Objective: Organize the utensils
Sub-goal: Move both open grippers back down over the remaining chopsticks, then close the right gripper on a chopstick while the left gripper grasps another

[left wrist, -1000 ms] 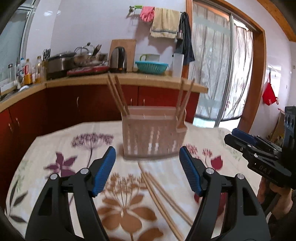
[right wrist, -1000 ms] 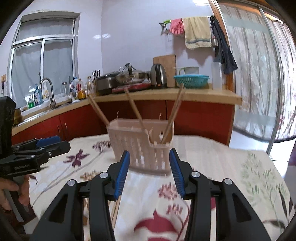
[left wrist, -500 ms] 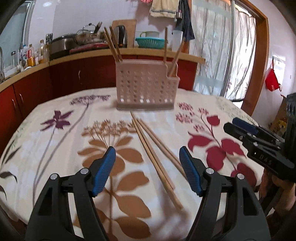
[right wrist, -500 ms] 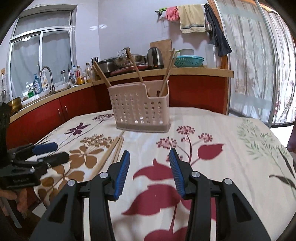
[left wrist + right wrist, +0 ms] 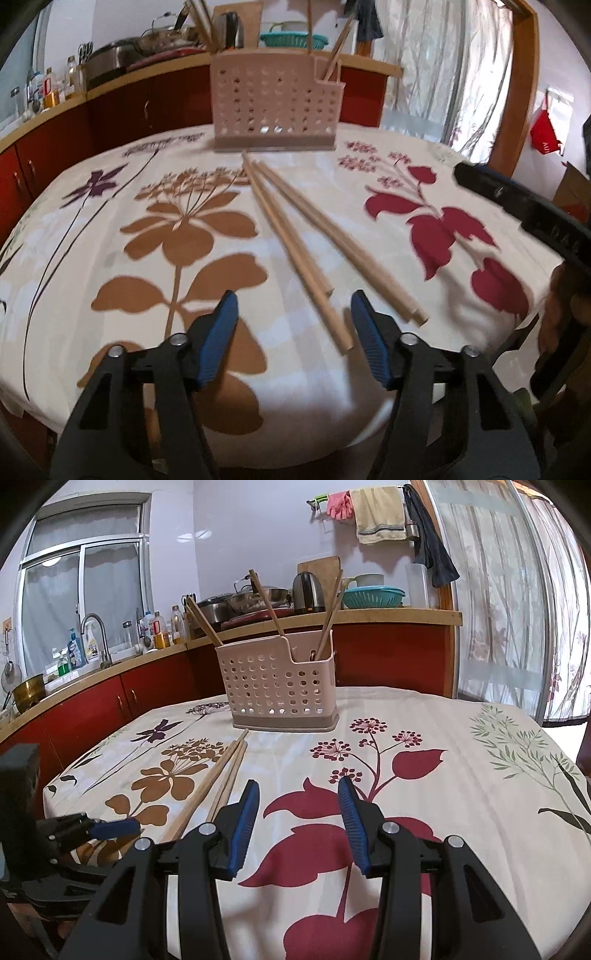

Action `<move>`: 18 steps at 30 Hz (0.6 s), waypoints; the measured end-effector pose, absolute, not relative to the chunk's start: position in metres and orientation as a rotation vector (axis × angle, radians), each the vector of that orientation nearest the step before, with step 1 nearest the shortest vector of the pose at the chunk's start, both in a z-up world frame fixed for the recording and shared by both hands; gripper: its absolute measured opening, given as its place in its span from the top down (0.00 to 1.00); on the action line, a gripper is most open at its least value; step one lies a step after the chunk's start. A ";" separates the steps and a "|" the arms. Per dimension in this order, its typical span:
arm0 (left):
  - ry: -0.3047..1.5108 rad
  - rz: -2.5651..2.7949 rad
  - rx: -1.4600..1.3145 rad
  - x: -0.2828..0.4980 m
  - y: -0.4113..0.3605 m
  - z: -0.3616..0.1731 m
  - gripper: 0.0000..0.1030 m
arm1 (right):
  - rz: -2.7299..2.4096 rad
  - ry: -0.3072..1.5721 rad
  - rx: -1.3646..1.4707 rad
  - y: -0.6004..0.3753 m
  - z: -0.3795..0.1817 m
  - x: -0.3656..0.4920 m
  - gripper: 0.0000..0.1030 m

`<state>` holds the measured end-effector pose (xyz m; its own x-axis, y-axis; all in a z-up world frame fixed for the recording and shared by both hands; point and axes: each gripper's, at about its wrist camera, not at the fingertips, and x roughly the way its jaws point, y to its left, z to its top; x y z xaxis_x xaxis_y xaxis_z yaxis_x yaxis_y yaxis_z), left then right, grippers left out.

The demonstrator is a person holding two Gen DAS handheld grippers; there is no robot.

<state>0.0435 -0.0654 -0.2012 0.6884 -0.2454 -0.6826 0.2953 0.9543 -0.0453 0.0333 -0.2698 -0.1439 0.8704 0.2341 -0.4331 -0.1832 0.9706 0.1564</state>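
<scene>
A beige perforated utensil holder (image 5: 275, 99) stands at the far side of the table, with several chopsticks upright in it; it also shows in the right wrist view (image 5: 280, 686). Several wooden chopsticks (image 5: 295, 243) lie loose on the floral tablecloth in front of it, also seen in the right wrist view (image 5: 218, 782). My left gripper (image 5: 291, 325) is open and empty, low over the near ends of the chopsticks. My right gripper (image 5: 297, 808) is open and empty, just right of the chopsticks. Each gripper shows in the other's view, the right one (image 5: 524, 206) and the left one (image 5: 96, 829).
The round table's near edge (image 5: 295, 454) lies just below my left gripper. A kitchen counter (image 5: 369, 614) with kettle, pots and bottles runs behind the table, with red cabinets below. A curtained glass door (image 5: 509, 602) is at the right.
Both grippers have pulled back from the utensil holder toward the near table edge and dropped lower. The left gripper now hovers over the loose chopsticks' near ends. Both stayed open.
</scene>
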 end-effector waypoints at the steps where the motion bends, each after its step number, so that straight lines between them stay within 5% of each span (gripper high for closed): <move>1: 0.747 -0.296 0.070 0.042 -0.063 -0.201 0.43 | 0.219 0.467 0.112 -0.270 -0.144 0.033 0.57; 18: 0.698 -0.211 0.031 0.050 -0.024 -0.203 0.59 | 0.252 0.478 0.098 -0.256 -0.150 0.034 0.57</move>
<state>0.0502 -0.0238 -0.2027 0.7459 -0.1823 -0.6406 0.2031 0.9783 -0.0419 0.0338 -0.2561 -0.1497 0.8575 0.2624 -0.4425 -0.2168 0.9643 0.1519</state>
